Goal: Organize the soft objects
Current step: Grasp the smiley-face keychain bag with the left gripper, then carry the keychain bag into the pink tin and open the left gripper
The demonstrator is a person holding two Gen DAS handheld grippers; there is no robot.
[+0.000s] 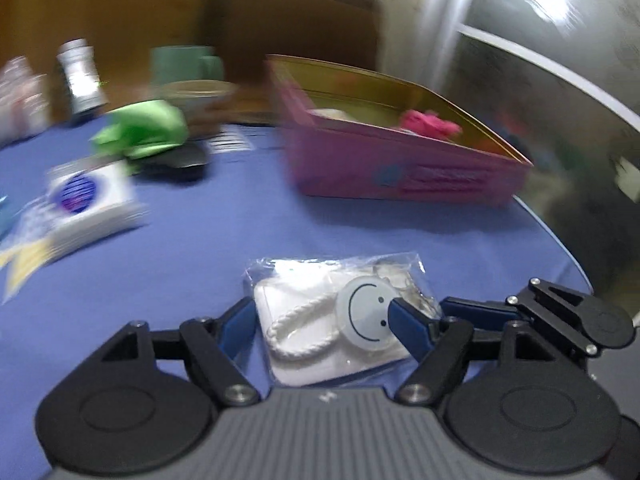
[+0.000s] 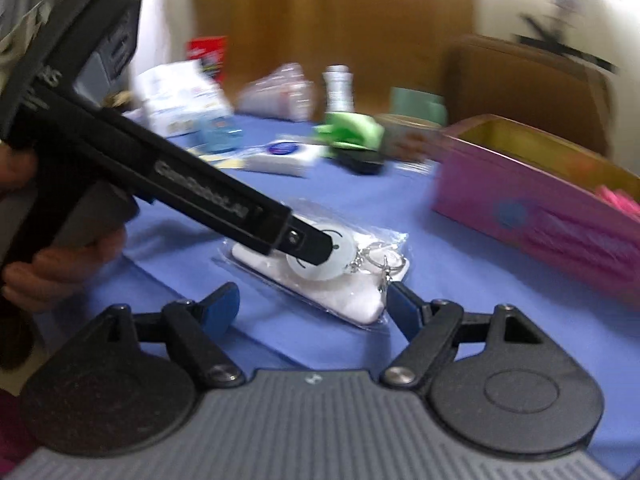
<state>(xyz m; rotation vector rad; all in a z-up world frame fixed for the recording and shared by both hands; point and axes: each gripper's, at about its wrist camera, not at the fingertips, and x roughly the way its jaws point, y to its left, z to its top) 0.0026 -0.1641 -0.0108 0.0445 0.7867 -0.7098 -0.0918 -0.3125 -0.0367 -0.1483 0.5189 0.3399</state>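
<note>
A white bottle (image 1: 82, 76), a mint mug (image 1: 186, 66) and a wooden chair (image 1: 296, 20) stand behind the blue tablecloth (image 1: 208, 232).

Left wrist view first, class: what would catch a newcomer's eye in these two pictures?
The clear packet with a white smiley-face disc lies on the blue tablecloth, between the open left gripper fingers. Behind it to the right stands the pink tin, a bright pink soft thing inside.

Blue counter (image 1: 240, 240), white pouch (image 1: 320, 328) with smiley disc (image 1: 366, 316) between blue fingers (image 1: 404, 320); beyond them, pink box (image 1: 400, 164), green cloth (image 1: 144, 132).
</note>
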